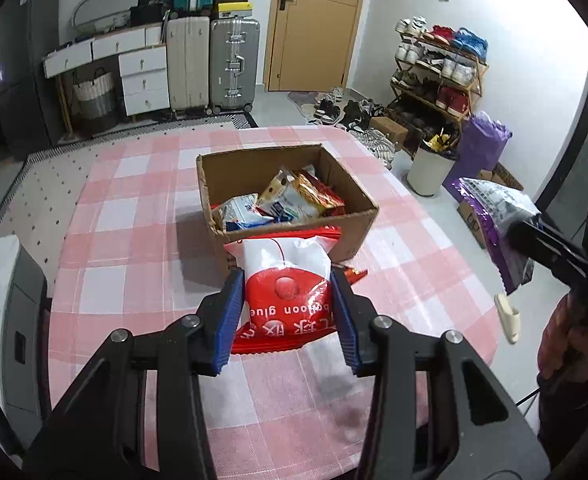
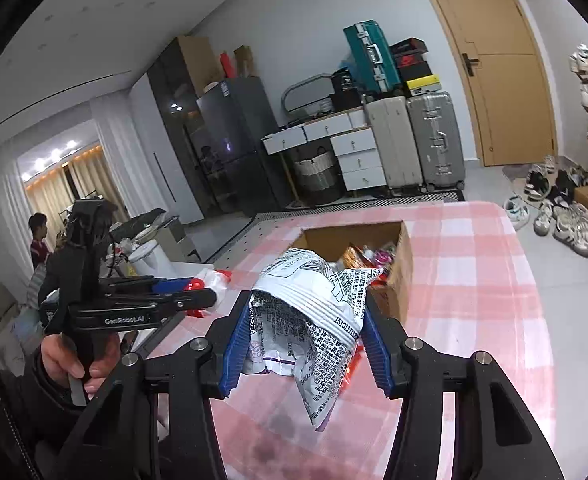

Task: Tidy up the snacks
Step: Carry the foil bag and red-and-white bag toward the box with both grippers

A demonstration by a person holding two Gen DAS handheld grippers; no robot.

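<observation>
While both packets hang clear of the table, task judged partly done. Left gripper (image 1: 290, 312): blue pads pinched on the sides of a red and white packet (image 1: 288, 280), which stands between the fingers and juts forward past the tips. Right gripper (image 2: 307, 344): pads clamped on a crumpled white printed packet (image 2: 313, 320) with purple edging, its loose end drooping below the fingers. Cardboard box (image 1: 357, 200) found ahead of both sets of fingertips, open at the top, on the pink checked tablecloth (image 1: 134, 240). Already inside: several snack bags (image 1: 290, 200), lying heaped and tilted, count not clear. One small orange wrapper (image 1: 353, 274) noted just right of the left fingers, near the box's front wall; whether on the cloth or part of another packet, cannot tell. No other loose snacks seen on the cloth in either view, though the near edge is hidden behind the grippers.

Remaining, by judgement: carry both held packets forward over the box rim, release, then collect the orange wrapper if loose. Late stage, not finished.
</observation>
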